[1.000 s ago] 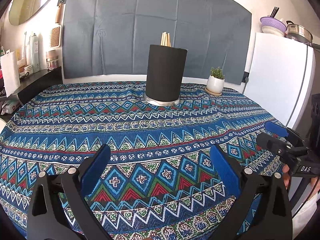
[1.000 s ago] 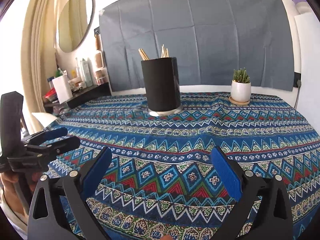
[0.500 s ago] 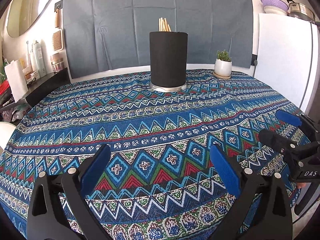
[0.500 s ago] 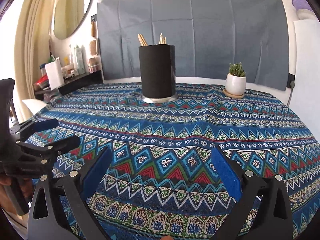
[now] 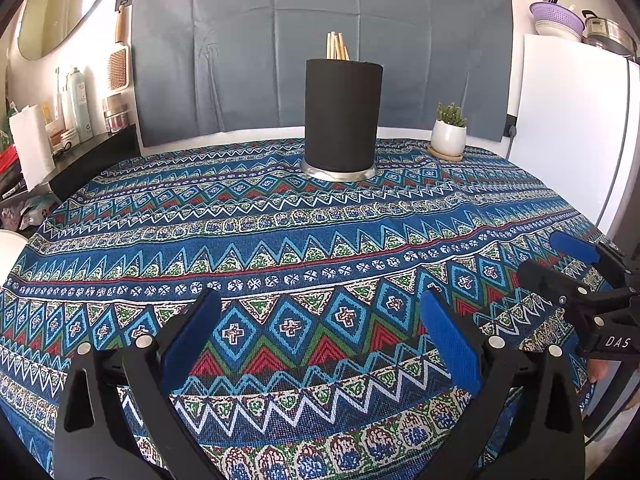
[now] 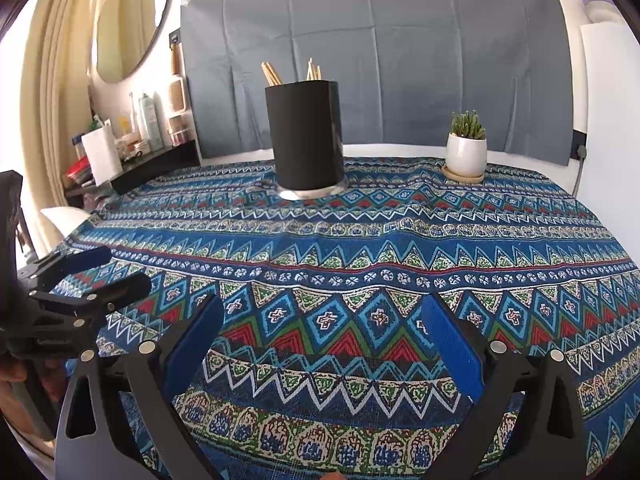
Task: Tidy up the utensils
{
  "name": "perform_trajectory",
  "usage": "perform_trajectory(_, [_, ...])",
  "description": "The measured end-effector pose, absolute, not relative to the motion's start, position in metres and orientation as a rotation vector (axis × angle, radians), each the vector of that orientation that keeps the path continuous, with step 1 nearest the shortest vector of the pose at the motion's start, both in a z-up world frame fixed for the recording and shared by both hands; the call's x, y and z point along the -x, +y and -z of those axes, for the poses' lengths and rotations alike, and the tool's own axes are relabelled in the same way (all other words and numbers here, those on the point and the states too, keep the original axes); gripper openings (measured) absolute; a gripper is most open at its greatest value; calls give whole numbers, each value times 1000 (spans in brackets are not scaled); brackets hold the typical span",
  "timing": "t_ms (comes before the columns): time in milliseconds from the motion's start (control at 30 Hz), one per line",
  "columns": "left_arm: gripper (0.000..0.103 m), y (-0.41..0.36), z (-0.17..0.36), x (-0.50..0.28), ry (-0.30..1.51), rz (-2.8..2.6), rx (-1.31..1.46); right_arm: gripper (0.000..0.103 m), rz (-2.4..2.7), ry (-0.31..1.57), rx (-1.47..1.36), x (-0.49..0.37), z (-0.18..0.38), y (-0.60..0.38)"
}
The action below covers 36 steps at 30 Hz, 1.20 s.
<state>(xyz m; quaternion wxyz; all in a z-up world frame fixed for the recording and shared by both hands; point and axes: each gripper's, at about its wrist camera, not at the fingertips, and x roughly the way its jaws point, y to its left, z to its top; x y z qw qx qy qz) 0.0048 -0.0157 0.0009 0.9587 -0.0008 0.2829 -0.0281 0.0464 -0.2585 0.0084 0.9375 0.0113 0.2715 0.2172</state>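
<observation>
Left wrist view: black holder (image 5: 342, 116) upright, wooden sticks (image 5: 336, 46) inside; both tools spread, empty.

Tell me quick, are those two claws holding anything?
Left gripper: open, holding nothing.
Right gripper: open, holding nothing.

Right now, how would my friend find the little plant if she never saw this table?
Start at the patterned tablecloth and look to its far side, by the grey cloth on the wall. Right of the tall black holder of wooden sticks stands the little plant. It is the only white pot, with spiky green leaves, on a round wooden coaster.
</observation>
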Motion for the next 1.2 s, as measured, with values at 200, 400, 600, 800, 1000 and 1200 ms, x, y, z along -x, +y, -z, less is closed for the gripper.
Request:
perform_trajectory(200, [97,-17,-1,-3,565,51,-13,95,-448,566,-20,-48,-7,-258])
perform_trajectory(400, [97,-18,0,-5,581,58,-8,95,-450,568,-21,-48,-6,-257])
perform_trajectory(600, [97,-19,0,-8,587,70,-18,95,-455,574,4,-47,-6,-253])
perform_trajectory(800, [97,-21,1,-7,587,73,-23,95,-458,574,0,-47,-5,-253])
perform_trajectory(1000, [97,-21,1,-9,597,69,-18,95,-454,570,-1,-45,-5,-253])
perform_trajectory(1200, [97,-19,2,-10,600,69,-8,95,-455,571,5,-45,-6,-252])
